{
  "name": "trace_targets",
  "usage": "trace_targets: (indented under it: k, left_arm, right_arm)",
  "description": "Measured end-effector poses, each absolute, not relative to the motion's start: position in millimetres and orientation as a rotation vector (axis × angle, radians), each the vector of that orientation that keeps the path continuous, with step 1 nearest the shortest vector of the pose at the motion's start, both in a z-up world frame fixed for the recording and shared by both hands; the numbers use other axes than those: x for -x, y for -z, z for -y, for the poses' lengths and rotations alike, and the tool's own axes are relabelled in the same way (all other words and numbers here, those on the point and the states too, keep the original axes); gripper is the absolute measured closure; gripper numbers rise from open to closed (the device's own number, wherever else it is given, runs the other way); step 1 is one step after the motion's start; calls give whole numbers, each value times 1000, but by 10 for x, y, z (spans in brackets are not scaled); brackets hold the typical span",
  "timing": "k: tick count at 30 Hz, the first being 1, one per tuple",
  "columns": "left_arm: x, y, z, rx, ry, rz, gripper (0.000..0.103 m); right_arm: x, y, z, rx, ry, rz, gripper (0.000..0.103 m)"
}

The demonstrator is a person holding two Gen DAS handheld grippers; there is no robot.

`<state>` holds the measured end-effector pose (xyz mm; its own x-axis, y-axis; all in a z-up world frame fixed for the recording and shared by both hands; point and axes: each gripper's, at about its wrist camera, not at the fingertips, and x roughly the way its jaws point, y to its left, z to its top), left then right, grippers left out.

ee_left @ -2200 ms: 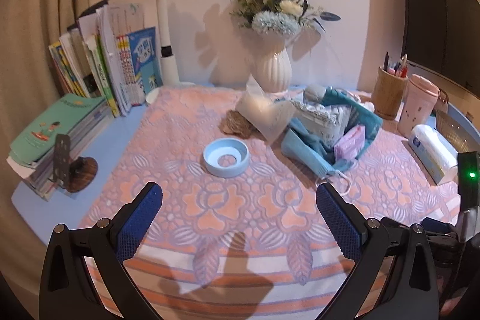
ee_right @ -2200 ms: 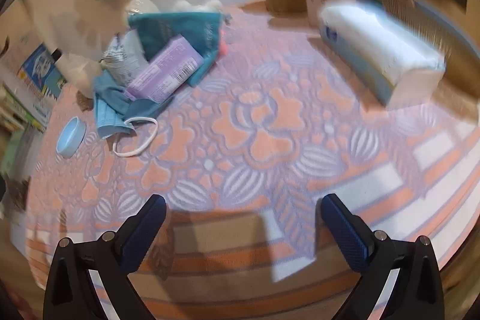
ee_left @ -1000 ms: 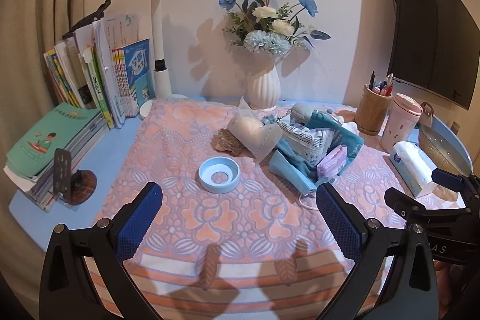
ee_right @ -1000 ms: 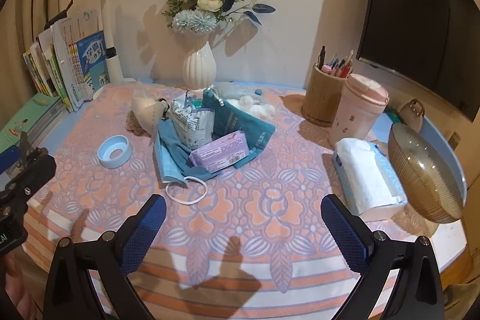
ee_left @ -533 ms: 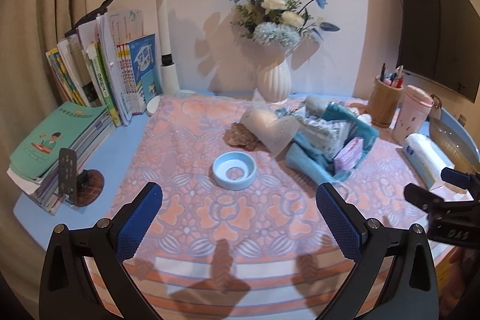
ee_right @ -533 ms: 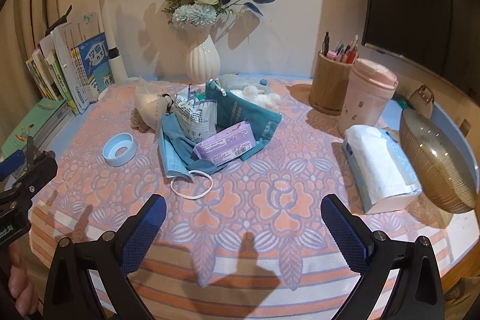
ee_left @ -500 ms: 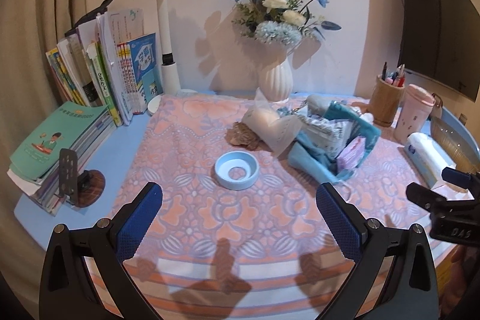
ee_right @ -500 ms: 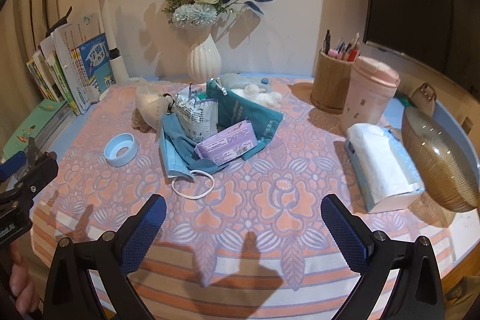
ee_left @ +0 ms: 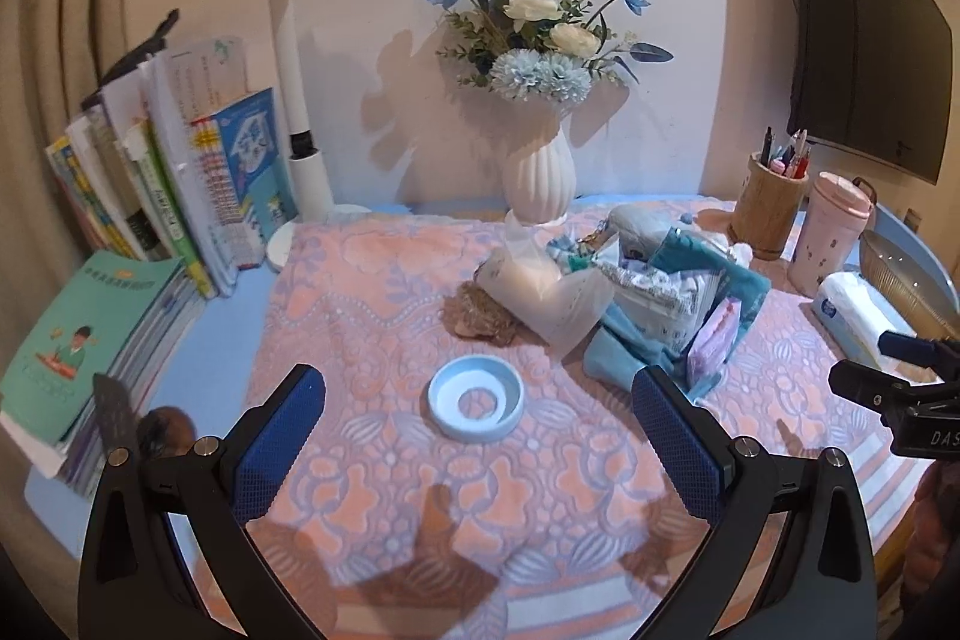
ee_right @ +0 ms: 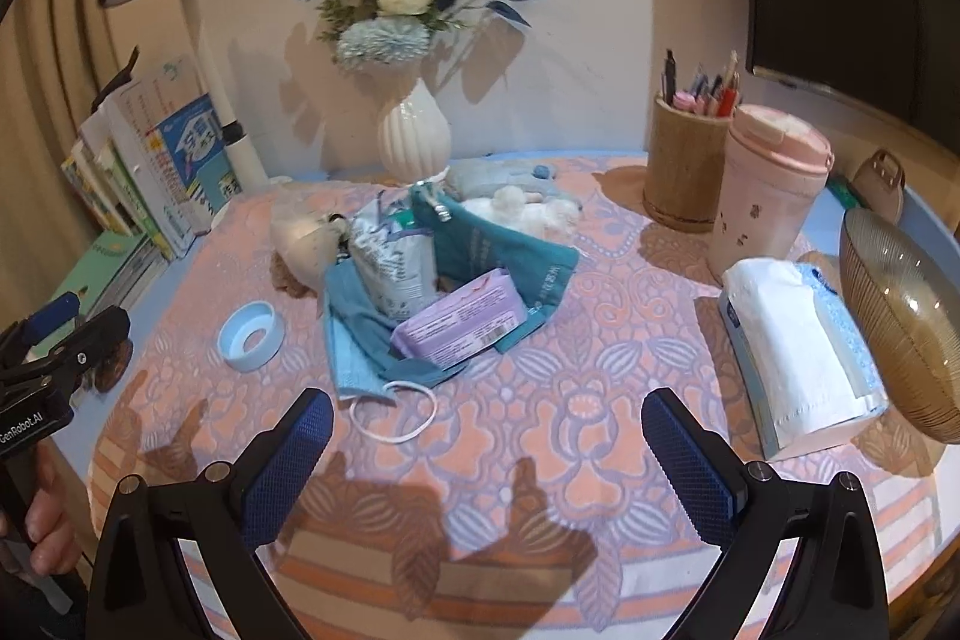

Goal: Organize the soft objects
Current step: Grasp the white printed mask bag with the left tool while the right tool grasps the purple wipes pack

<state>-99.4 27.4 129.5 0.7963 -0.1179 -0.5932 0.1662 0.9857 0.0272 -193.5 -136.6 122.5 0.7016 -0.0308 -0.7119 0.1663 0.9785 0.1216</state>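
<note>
A heap of soft things lies mid-table on the patterned cloth: a teal pouch (ee_right: 510, 250), a purple tissue pack (ee_right: 459, 325), a white printed packet (ee_right: 393, 268), a blue face mask (ee_right: 354, 352) with its white loop, a white plush toy (ee_right: 528, 211) and a clear bag (ee_left: 552, 292). The heap also shows in the left wrist view (ee_left: 666, 304). My left gripper (ee_left: 477, 436) is open and empty above the front of the cloth, near a blue ring (ee_left: 476, 398). My right gripper (ee_right: 487, 454) is open and empty, in front of the mask.
A white vase of flowers (ee_left: 538, 184) and a desk lamp (ee_left: 300, 124) stand at the back. Books (ee_left: 150, 196) line the left. A pen holder (ee_right: 684, 160), a pink cup (ee_right: 768, 196), a tissue box (ee_right: 798, 352) and a ribbed bowl (ee_right: 900, 322) stand at the right.
Both grippers have drifted forward and lower toward the table, still open. Nothing on the table has moved.
</note>
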Motion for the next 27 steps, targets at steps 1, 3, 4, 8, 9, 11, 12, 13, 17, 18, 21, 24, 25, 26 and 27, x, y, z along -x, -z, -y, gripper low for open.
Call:
trace_targets:
  k: [1,3,4,8,9,11,12,13,17,18,21,24,25,26,27]
  left_arm:
    - [936,-1298,-275,-69,168,-638,1]
    - [777,-1300,-280,-35,210,-658,1]
    - [700,-1298,-280,-11,236,-669,2]
    - [209,-1185,-307,171,360,-751,2]
    - [114,-1145,-310,203,372,-767,3]
    - [-84,-1036,-299,266,383,-808,11]
    - [-200,-962,-282,294,384,-836,13]
    - [-275,-906,-256,304,379,-856,14]
    - [-501,-717,-133,309,354,-894,17]
    - [-557,-658,-72,298,342,-912,19]
    - [-681,-533,3,304,336,-950,23]
    - [-764,-425,47,314,341,-969,44]
    - [-768,-433,67,306,348,-961,50]
    - [-760,-449,80,293,350,-955,53]
    - [-754,-465,88,284,355,-952,64]
  right_arm:
    - [1911,-1214,1407,-205,106,-791,0]
    - [1838,-1178,1490,-259,96,-805,2]
    - [1807,-1160,1520,-283,94,-809,5]
    - [1592,-1042,1598,-385,46,-849,18]
    - [1523,-1000,1604,-410,32,-861,19]
    - [1375,-901,1606,-463,12,-889,21]
    - [1318,-867,1603,-476,7,-896,22]
    - [1244,-826,1592,-485,8,-907,24]
    - [1004,-666,1570,-506,26,-953,33]
    - [938,-609,1567,-527,22,-965,33]
    - [812,-518,1567,-545,31,-977,34]
    - [724,-421,1568,-544,54,-995,35]
    - [728,-427,1562,-536,53,-988,36]
    - [741,-439,1549,-520,50,-980,39]
    - [749,-446,1540,-508,49,-974,42]
